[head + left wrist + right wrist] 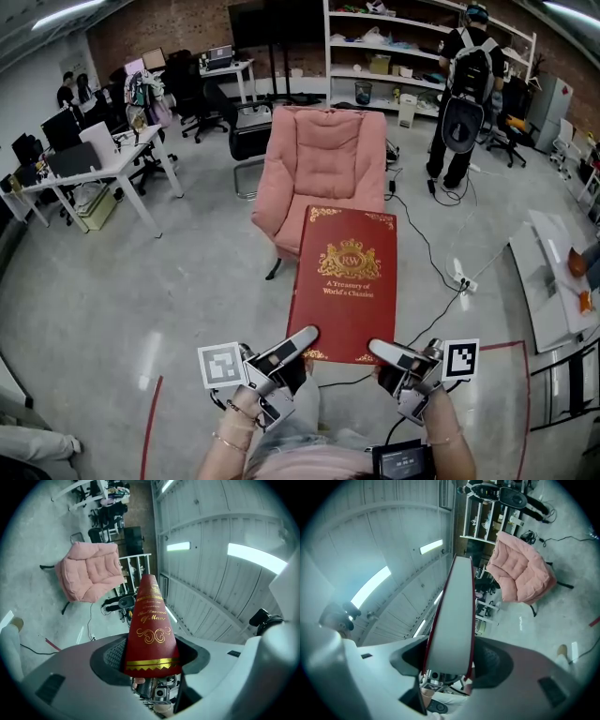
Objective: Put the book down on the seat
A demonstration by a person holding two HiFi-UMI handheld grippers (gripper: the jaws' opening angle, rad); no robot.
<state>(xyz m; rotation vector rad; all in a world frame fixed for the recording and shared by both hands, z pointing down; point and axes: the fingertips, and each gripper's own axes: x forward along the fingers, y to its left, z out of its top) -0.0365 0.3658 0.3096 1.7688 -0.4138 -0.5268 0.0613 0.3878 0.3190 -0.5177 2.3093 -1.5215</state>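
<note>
so the big red book isn't down yet. it's up in the air, cover facing up, on the near side of the pink armchair, with its far edge overlapping the front of the seat from where the head camera looks.

left claw is clamped on the near left corner, right on the spine end. right claw has the near right corner, on the page side. both sets of jaws stand pretty wide, but that's just because the book is thick. the pads are pressing on it top and bottom.

my read: pickup is done and the carry is partway. what's left is moving it further out over the cushion, lowering it flat and letting go.
</note>
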